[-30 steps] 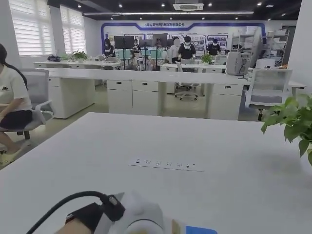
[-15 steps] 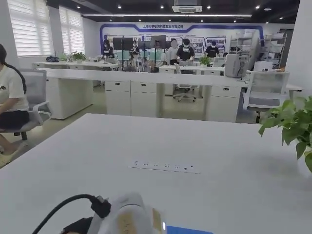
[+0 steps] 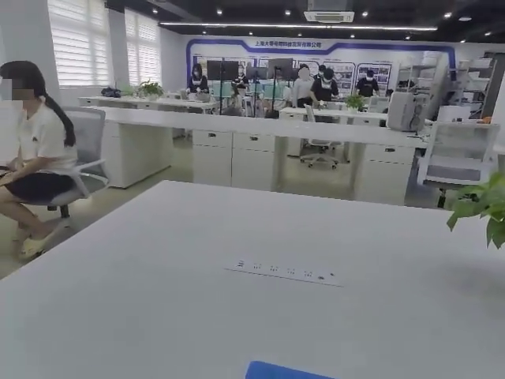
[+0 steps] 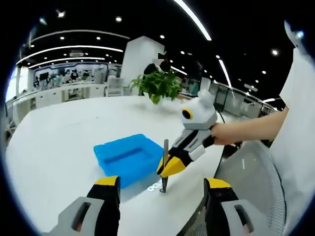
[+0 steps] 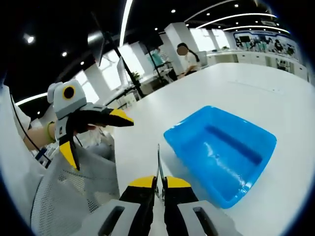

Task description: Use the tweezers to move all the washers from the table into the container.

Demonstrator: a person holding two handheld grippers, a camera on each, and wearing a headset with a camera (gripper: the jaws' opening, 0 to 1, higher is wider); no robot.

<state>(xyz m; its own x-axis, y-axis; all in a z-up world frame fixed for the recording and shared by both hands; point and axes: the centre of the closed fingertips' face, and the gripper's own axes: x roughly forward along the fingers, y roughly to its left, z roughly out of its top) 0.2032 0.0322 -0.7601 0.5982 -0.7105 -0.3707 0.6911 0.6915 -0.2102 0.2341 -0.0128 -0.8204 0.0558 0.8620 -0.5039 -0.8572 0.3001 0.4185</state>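
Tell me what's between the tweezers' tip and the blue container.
Small washers on the table, in the left gripper view, between tweezers and container.

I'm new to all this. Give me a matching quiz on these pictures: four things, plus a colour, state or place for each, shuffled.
Things:
1. left gripper
2. right gripper
3. container
4. washers

Descriptions:
A. blue
B. shut on the tweezers
C. open, holding nothing
D. lying on the table beside the container

Pairs: 1-C, 2-B, 3-A, 4-D

Head view looks outward; gripper views (opposed) share container (image 4: 125, 157).
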